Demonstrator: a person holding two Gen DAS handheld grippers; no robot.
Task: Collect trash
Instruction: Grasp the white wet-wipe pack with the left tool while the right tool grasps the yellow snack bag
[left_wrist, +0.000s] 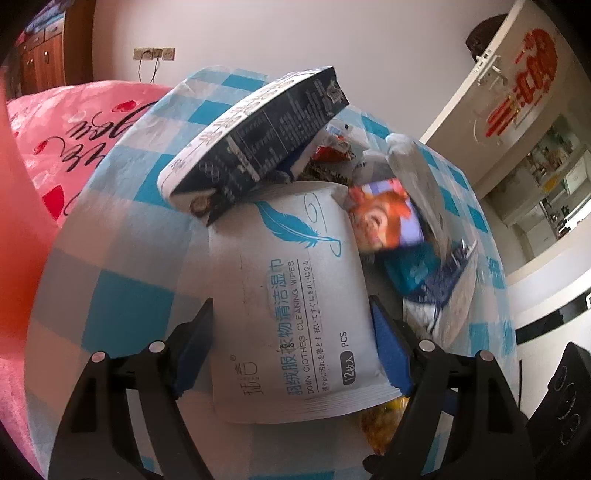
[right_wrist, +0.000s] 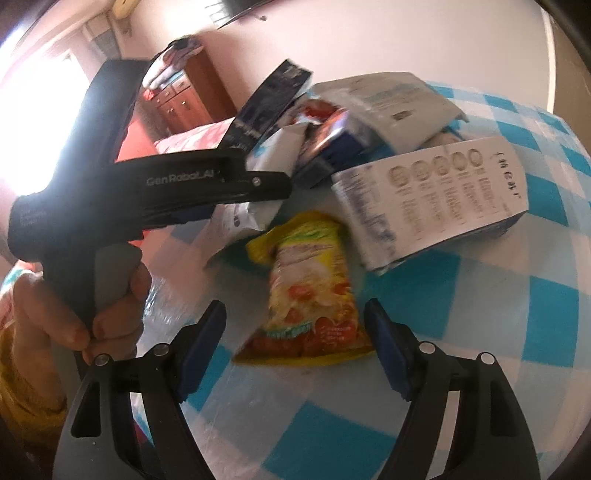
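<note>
A white wipes pack (left_wrist: 291, 295) with a blue feather print lies flat and unbent on the checked tablecloth (left_wrist: 110, 266). My left gripper (left_wrist: 291, 332) straddles its near end, open. The right pad touches the pack's edge; the left pad's tip stands at the other edge. In the right wrist view a yellow noodle packet (right_wrist: 310, 291) lies on the cloth between the pads of my open right gripper (right_wrist: 295, 332), its lower right corner close to the right pad. A hand (right_wrist: 74, 325) holds the left gripper (right_wrist: 280, 186) over the pile.
A dark blue box (left_wrist: 258, 136) leans on the wipes pack's far end. A cartoon wrapper (left_wrist: 384, 218), a teal packet (left_wrist: 413, 269) and a white printed box (right_wrist: 432, 199) crowd the round table. Pink bedding (left_wrist: 74, 129) lies beyond, a white door (left_wrist: 498, 92) to the right.
</note>
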